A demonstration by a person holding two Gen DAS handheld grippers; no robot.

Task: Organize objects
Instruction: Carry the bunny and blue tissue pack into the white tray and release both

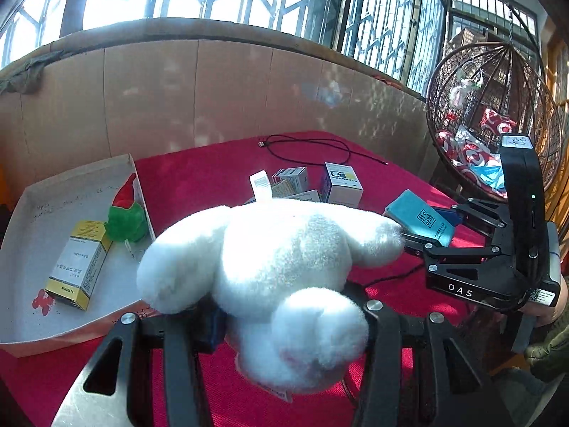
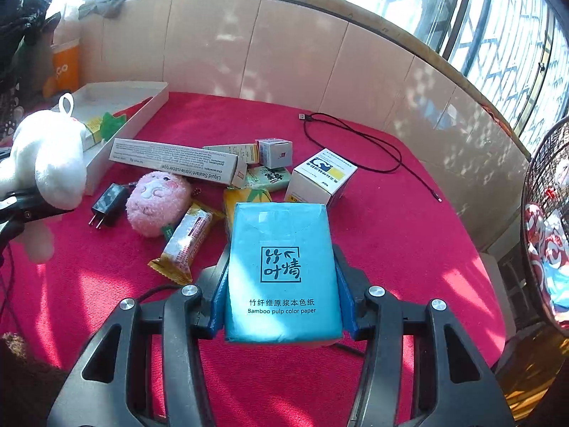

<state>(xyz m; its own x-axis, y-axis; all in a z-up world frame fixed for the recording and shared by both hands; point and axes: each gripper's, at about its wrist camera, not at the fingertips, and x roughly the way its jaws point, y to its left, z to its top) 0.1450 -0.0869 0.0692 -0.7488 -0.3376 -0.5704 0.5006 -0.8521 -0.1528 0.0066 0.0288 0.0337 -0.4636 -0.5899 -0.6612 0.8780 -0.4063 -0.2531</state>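
My left gripper [image 1: 284, 309] is shut on a white plush toy [image 1: 277, 256], which hangs above the red cloth. The same plush [image 2: 46, 156] and left gripper [image 2: 32, 195] show at the far left of the right wrist view. Between the blue pads [image 2: 218, 291] of my right gripper [image 2: 281, 267] sits a blue tissue pack [image 2: 281, 267], gripped and lifted off the cloth. From the left wrist view the right gripper [image 1: 432, 226] and its tissue pack [image 1: 419, 219] are to the right. A white tray [image 1: 42, 192] at the left holds a yellow-white box [image 1: 80, 263] and a green-red plush [image 1: 126, 217].
On the red cloth [image 2: 391, 235] lie a long sealant box [image 2: 174, 163], a pink plush [image 2: 156, 203], a black charger [image 2: 108, 204], a snack bar [image 2: 186, 245], small boxes [image 2: 322, 174] and a black cable [image 2: 355, 142]. A cardboard wall [image 1: 213, 89] lines the back; a wicker hanging chair [image 1: 490, 114] stands at the right.
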